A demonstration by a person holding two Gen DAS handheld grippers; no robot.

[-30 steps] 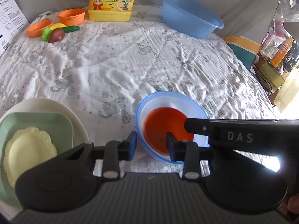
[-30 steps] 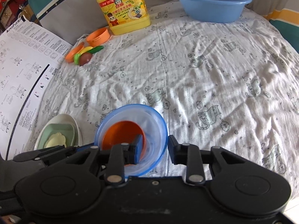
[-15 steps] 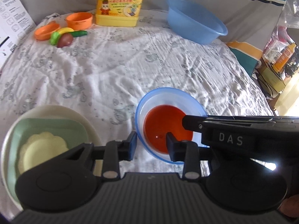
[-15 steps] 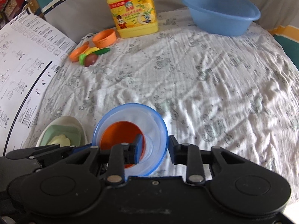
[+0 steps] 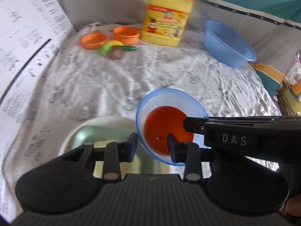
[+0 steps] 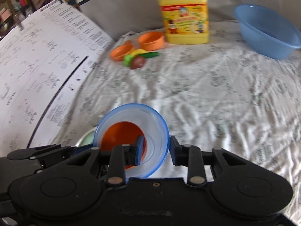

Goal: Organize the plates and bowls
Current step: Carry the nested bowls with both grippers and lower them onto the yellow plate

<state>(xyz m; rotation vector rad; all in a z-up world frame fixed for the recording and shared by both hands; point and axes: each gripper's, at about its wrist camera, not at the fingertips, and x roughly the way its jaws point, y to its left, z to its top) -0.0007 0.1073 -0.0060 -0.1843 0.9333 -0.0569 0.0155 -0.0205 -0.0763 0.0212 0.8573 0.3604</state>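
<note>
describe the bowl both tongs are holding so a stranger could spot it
On the white printed bedsheet, look nearest the cameras, beside the stacked pale plates. The clear blue-rimmed plastic bowl is held by both tongs; unlike the solid blue basin, it holds an orange-red bowl.

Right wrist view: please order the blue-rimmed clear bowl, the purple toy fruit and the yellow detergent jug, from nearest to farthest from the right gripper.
1. Blue-rimmed clear bowl: its rim sits between the fingers of the right gripper.
2. Purple toy fruit: mid-cloth, ahead and slightly left.
3. Yellow detergent jug: at the far edge, upright.
</note>
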